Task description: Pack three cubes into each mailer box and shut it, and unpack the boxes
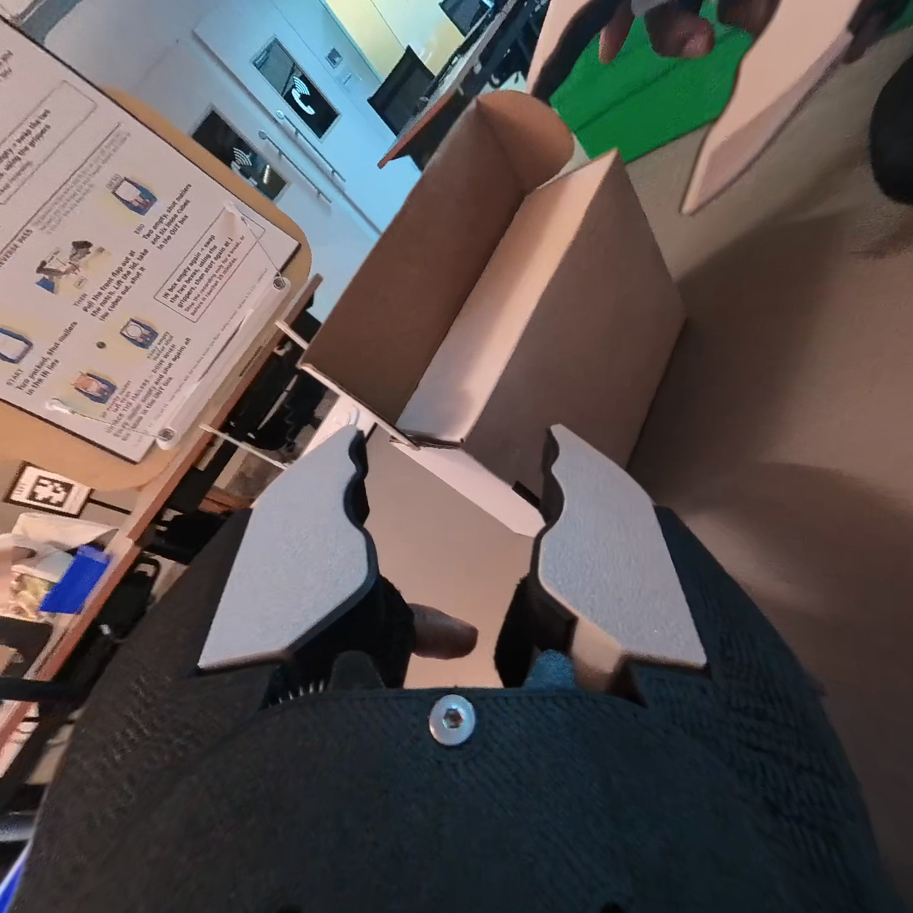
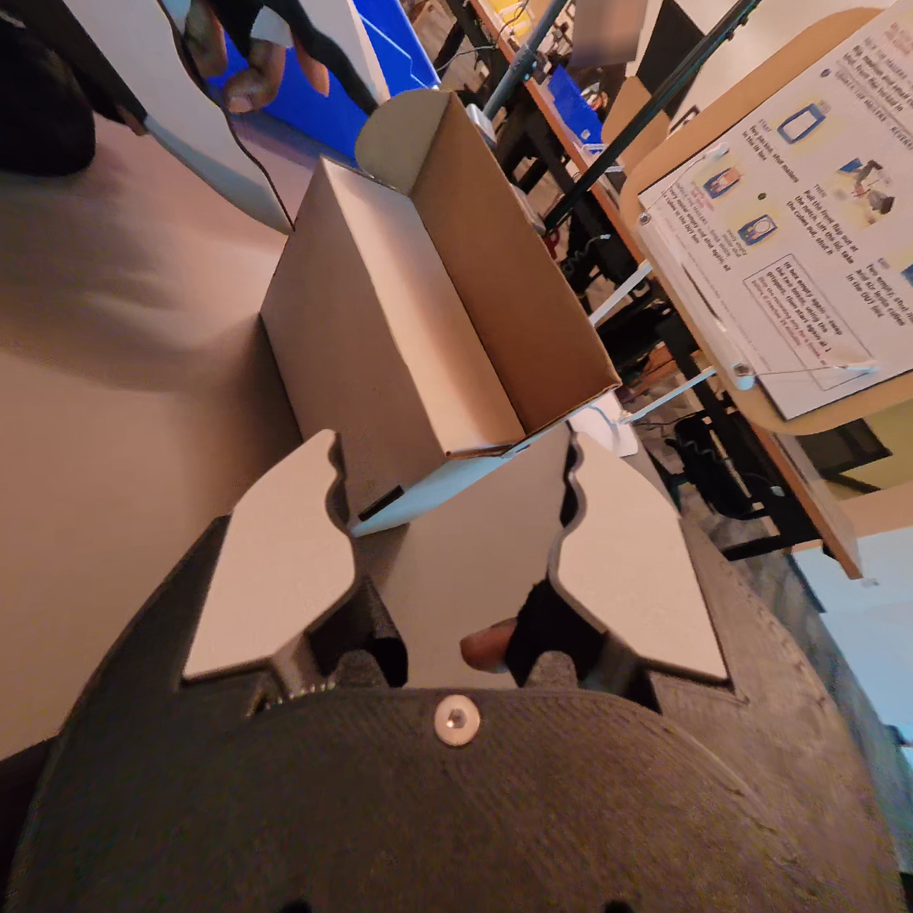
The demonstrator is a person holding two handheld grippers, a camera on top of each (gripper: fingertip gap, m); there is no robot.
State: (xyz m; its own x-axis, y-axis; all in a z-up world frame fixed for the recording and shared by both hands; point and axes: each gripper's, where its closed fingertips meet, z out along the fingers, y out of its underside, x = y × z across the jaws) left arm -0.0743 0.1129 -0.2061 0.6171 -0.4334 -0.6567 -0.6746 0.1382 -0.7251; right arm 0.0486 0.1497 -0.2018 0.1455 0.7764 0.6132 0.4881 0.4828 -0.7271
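A brown cardboard mailer box (image 1: 543, 306) lies on the table between my two grippers, one at each end; it also shows in the right wrist view (image 2: 355, 306). Its long flap (image 1: 430, 257) stands up along one side, with a rounded ear (image 2: 395, 143) at the end. My left gripper (image 1: 454, 444) is open, with the box's near corner and a pale end panel between its fingers. My right gripper (image 2: 452, 444) is open in the same way at the opposite end. No cubes are in view, and the box's inside is hidden.
A green bin (image 1: 642, 99) stands beyond the box in the left wrist view, and a blue bin (image 2: 306, 99) in the right wrist view. A printed instruction sheet on a wooden board (image 1: 123, 247) stands at the table's edge. Desks and chairs lie beyond.
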